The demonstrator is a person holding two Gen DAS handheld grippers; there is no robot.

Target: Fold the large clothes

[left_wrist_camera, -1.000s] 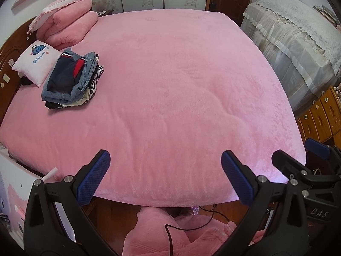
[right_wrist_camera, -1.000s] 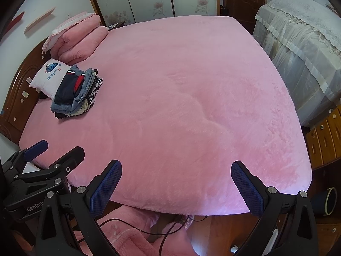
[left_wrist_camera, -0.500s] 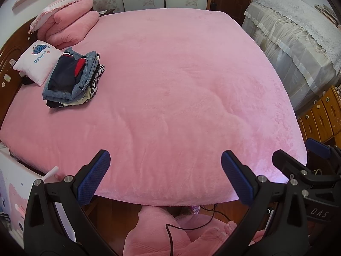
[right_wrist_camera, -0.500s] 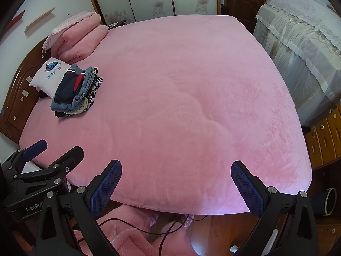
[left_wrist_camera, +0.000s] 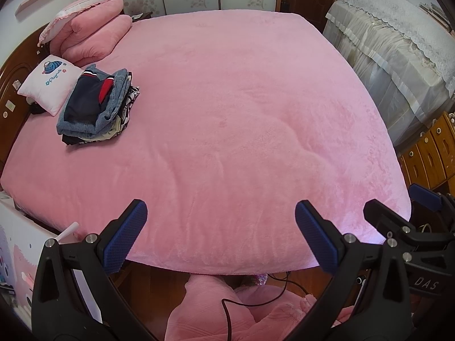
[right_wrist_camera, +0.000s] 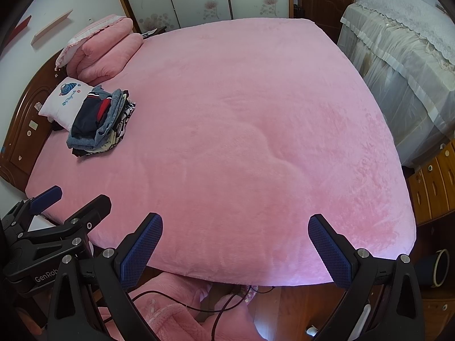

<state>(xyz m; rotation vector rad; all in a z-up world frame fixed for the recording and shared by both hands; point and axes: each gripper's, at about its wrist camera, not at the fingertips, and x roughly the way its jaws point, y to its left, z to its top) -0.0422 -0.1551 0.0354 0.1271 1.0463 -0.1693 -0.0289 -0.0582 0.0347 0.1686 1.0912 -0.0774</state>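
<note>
**Fig. — Both grippers idle at bed foot; no garment laid out**

Almost nothing had moved vs. the earlier frames: both wrist views shifted only slightly, and the stack stayed where it was. Left two-finger black gripper w/ blue ribbed pads [left_wrist_camera: 219,236] was held over the near edge of the pink plush-covered bed [left_wrist_camera: 241,130], fingers wide apart, nothing between them. Right two-finger black gripper w/ blue ribbed pads [right_wrist_camera: 236,248] sat just beside it, likewise spread and empty.

Task's thing: a folded stack of clothes, navy/red garment on top, denim and printed pieces below [left_wrist_camera: 95,108], lay far-left on the bed, touching a small white embroidered cushion [left_wrist_camera: 48,81] near the dark wooden headboard [left_wrist_camera: 11,85]. It was well apart from both grippers. Middle of the bed held no spread garment.

Risks, judged from this layout:
- Long reach to the stack; pinching only the top layer could drag or topple the pile.
- Grabbing several layers at once would likely pull out more than one item.
- Plush cover may catch in the pads along w/ the fabric and ruck up.
- Black cable [left_wrist_camera: 250,302] over pink fleece fabric at floor level [left_wrist_camera: 199,312] below the bed edge could snag on a lowered gripper.
- Whether unfolded clothes remained elsewhere: cannot tell.
</note>
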